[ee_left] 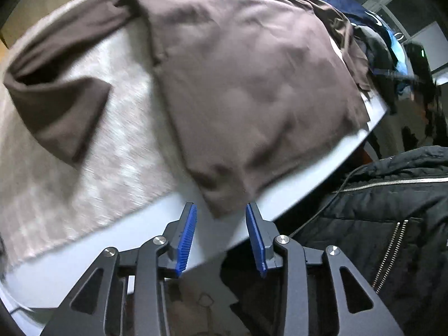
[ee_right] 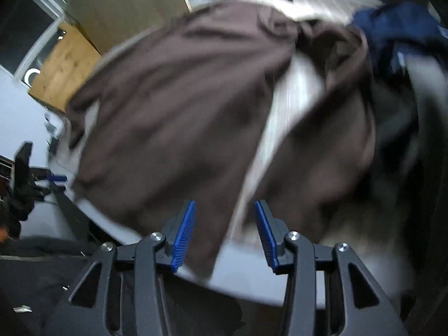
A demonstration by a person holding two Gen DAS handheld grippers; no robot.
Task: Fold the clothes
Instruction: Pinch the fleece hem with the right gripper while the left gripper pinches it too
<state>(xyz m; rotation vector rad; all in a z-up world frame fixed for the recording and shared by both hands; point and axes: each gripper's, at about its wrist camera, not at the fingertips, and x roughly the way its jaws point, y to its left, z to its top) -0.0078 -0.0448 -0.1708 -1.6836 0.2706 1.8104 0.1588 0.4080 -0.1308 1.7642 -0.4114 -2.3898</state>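
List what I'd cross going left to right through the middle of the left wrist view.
Beige knitted cloth → brown shirt → white table edge → person's black zipped jacket.

- tabletop (ee_left: 246, 225): white/pale, edge runs diagonally across left wrist view; right wrist view blurry.
- beige striped cloth (ee_left: 112, 151) lies flat on tabletop, covers most of it, bare strip left along near edge.
- brown garment (ee_left: 246, 84) spread over cloth, one corner hangs past cloth onto bare edge; sleeve out to one side.
- pile of dark clothes (ee_left: 372, 36), navy on top, at far end beside brown garment.
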